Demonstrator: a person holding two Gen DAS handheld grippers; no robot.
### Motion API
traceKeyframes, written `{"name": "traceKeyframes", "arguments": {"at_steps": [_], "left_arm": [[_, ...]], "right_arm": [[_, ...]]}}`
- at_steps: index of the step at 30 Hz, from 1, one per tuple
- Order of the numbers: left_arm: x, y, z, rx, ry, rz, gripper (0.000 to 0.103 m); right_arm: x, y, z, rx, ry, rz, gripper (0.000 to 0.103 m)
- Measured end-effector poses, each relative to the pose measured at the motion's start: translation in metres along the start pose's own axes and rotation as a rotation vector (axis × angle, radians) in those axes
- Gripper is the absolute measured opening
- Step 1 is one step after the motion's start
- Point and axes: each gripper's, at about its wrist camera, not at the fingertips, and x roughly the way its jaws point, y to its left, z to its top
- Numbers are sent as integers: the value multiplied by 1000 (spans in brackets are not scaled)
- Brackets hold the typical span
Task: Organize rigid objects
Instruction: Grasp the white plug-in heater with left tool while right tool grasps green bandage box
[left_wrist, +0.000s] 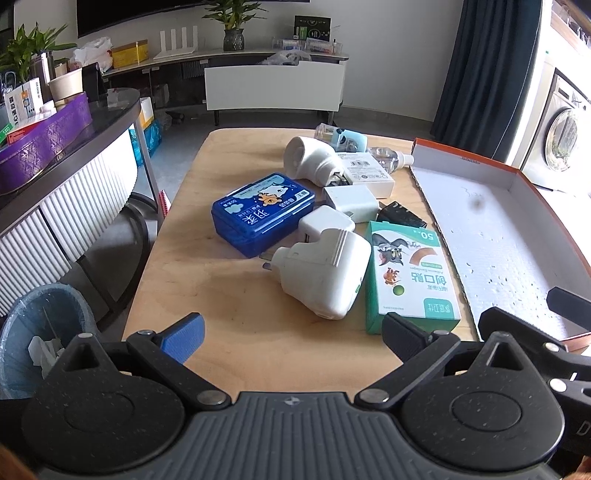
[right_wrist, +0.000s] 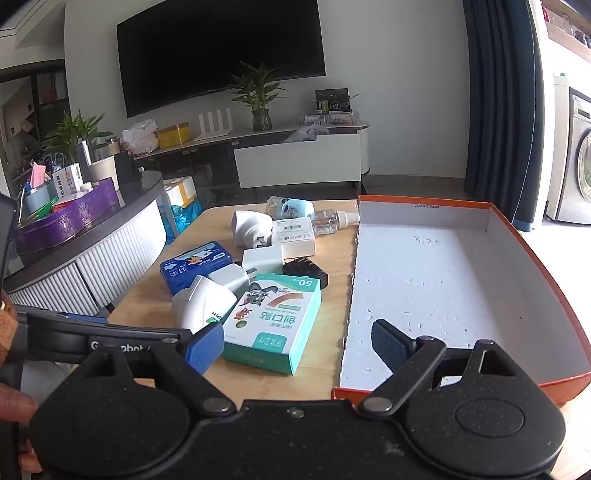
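Orange-walled box (right_wrist: 443, 273) holds nothing.
Chargers, green bandage carton (right_wrist: 271, 323) and blue case (right_wrist: 195, 266) cluster on the desk (left_wrist: 229, 314) beside it; left tool (left_wrist: 291, 336) and right tool (right_wrist: 299, 349) both gape, unloaded.

the black charger (left_wrist: 400, 216) beyond the left tool lies half hidden behind the green box (left_wrist: 408, 275). the orange tray (right_wrist: 554, 295) ahead of the right tool is cut off by the right edge.

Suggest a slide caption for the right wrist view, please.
Open right gripper hovers over green bandage box beside the empty orange tray.
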Motion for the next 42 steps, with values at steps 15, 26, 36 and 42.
{"name": "traceKeyframes", "arguments": {"at_steps": [15, 26, 36, 42], "left_arm": [[14, 5, 7, -10, 20, -10, 103], [20, 6, 11, -1, 30, -24, 103], [29, 7, 15, 1, 43, -24, 103], [36, 6, 18, 11, 51, -28, 103]], "right_arm": [[8, 2, 1, -18, 14, -3, 102], [14, 1, 0, -30, 20, -4, 102], [15, 1, 2, -63, 20, -29, 102], [18, -2, 5, -34, 41, -21, 102]]}}
